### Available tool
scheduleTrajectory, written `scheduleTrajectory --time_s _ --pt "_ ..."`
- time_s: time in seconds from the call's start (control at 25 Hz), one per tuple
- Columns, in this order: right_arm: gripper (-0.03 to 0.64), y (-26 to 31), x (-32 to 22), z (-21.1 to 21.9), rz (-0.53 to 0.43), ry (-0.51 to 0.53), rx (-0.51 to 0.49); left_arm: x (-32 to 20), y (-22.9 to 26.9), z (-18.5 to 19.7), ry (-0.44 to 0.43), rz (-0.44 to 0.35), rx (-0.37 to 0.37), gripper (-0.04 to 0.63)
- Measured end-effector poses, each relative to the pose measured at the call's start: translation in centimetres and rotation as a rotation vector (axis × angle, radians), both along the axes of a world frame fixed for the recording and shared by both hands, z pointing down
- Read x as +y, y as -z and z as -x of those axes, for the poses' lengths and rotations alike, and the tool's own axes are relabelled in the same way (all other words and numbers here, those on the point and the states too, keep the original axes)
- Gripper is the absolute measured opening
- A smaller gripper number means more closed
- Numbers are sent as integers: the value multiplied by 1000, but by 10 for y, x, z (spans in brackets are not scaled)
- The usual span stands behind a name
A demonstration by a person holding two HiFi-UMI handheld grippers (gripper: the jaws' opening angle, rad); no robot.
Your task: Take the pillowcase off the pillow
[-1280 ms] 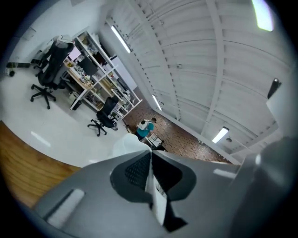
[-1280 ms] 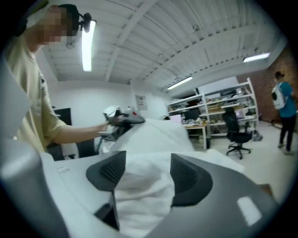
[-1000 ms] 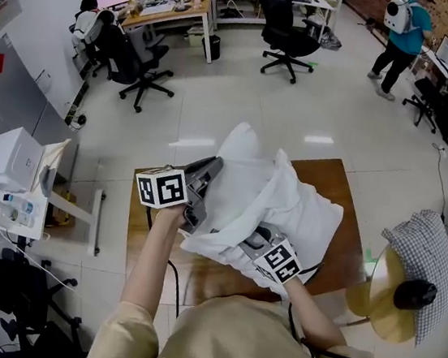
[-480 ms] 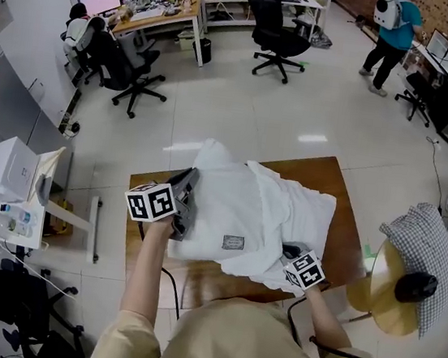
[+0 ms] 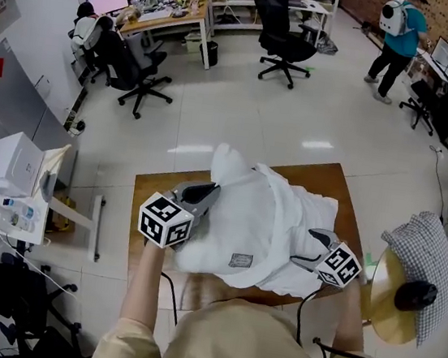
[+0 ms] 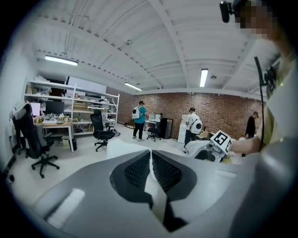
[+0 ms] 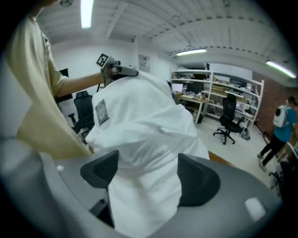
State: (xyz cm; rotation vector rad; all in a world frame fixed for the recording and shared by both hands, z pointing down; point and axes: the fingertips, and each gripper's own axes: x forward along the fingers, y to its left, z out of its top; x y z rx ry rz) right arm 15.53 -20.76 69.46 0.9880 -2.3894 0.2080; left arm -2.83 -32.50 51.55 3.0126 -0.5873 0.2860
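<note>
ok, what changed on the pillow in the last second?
The right gripper moved rightward to the right edge of the white fabric pillowcase, and its jaws are opening around a fold. The pillowcase settled flatter on the brown wooden table. The left gripper stayed shut on the left-side fabric.

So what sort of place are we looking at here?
Probably an open-plan office or lab: a desk with monitors, a wheeled office chair, storage shelves and a bare brick wall.
</note>
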Motion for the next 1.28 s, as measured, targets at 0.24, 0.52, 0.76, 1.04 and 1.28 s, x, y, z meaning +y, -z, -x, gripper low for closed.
scheduleTrajectory --time_s 0.24,0.52,0.76,1.04,1.28 --pt "373 21 5 -71 -21 -56 -79 16 -35 5 33 -31 -63 8" --pt "356 51 -122 -14 -56 -129 -456 55 -24 -16 -51 -76 -8 8" --pt "158 -20 -171 3 214 -213 -423 83 -19 -39 -60 -127 -35 8" --pt "23 -87 -179 -76 174 -357 -73 58 -29 1 34 108 219 7" --pt "32 -124 -185 -132 238 -474 -149 41 -51 -2 96 215 276 8"
